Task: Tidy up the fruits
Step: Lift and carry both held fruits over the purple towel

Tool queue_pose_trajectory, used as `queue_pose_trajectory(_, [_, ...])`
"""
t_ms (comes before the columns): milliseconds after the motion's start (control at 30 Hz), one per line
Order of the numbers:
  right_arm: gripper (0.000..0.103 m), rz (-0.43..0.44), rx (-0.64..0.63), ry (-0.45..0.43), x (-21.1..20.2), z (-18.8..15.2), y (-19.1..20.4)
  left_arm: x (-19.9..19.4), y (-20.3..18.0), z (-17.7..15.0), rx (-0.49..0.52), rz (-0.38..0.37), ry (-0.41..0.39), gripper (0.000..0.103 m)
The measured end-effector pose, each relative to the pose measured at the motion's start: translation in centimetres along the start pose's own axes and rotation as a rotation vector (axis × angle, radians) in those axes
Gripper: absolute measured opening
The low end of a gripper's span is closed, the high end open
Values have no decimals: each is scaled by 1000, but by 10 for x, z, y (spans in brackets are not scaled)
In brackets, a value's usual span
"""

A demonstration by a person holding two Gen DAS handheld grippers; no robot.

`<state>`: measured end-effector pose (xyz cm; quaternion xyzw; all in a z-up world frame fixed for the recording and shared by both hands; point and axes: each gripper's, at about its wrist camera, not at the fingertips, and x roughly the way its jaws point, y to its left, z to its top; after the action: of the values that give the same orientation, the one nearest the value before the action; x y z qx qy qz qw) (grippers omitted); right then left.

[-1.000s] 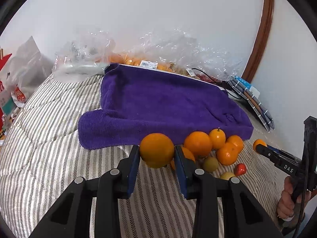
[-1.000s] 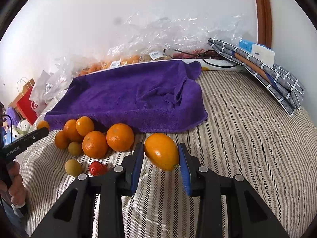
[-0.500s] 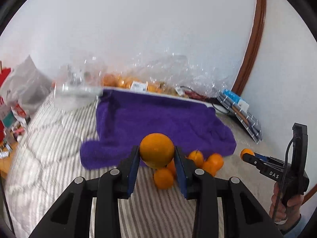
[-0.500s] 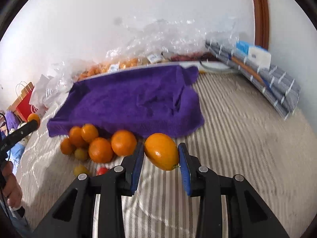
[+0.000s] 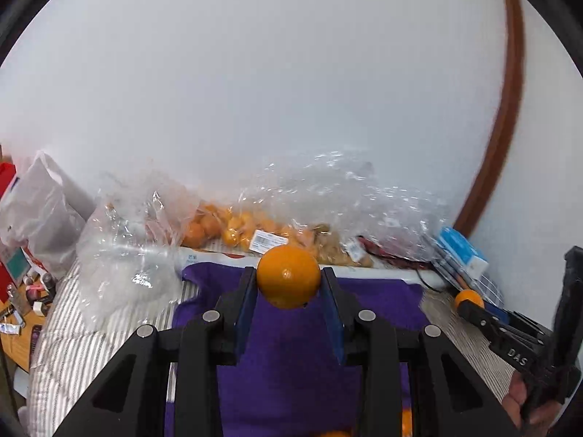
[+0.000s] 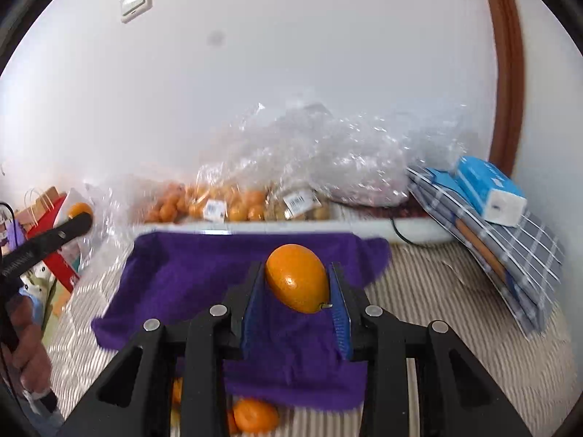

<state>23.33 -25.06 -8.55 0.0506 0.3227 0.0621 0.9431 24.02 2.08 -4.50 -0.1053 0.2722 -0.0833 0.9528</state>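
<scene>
My left gripper [image 5: 288, 284] is shut on a round orange [image 5: 288, 276], held in the air above the purple towel [image 5: 291, 371]. My right gripper [image 6: 297, 284] is shut on an oval orange fruit [image 6: 297, 278], also raised over the purple towel [image 6: 189, 273]. Each gripper shows in the other's view: the right one [image 5: 470, 300] at the right edge with its fruit [image 5: 468, 296], the left one [image 6: 78, 218] at the left edge. A few loose oranges [image 6: 255, 417] lie on the striped bedding just below the towel's near edge, mostly hidden by my fingers.
Clear plastic bags of small oranges [image 5: 233, 225] and other fruit [image 6: 302, 204] line the wall behind the towel. A folded grey checked cloth with a blue box [image 6: 488, 189] leans at the right. Bags and clutter [image 5: 32, 218] sit at the left, and a cable [image 6: 400, 233] runs behind.
Both grippers rose and moved forward over the purple towel with their fruit. The loose pile of oranges, in plain view before, has dropped to the bottom edge and is mostly hidden.
</scene>
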Motion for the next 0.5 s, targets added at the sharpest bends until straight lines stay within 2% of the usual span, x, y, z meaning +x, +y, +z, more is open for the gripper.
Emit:
queue_pose_trajectory(200, [35, -16, 24, 22, 45, -1, -6, 41, 12, -21, -18, 37, 62, 33])
queue_pose_trajectory(500, [35, -24, 14, 106, 79, -21, -19, 67, 23, -39, -16, 60, 132, 33])
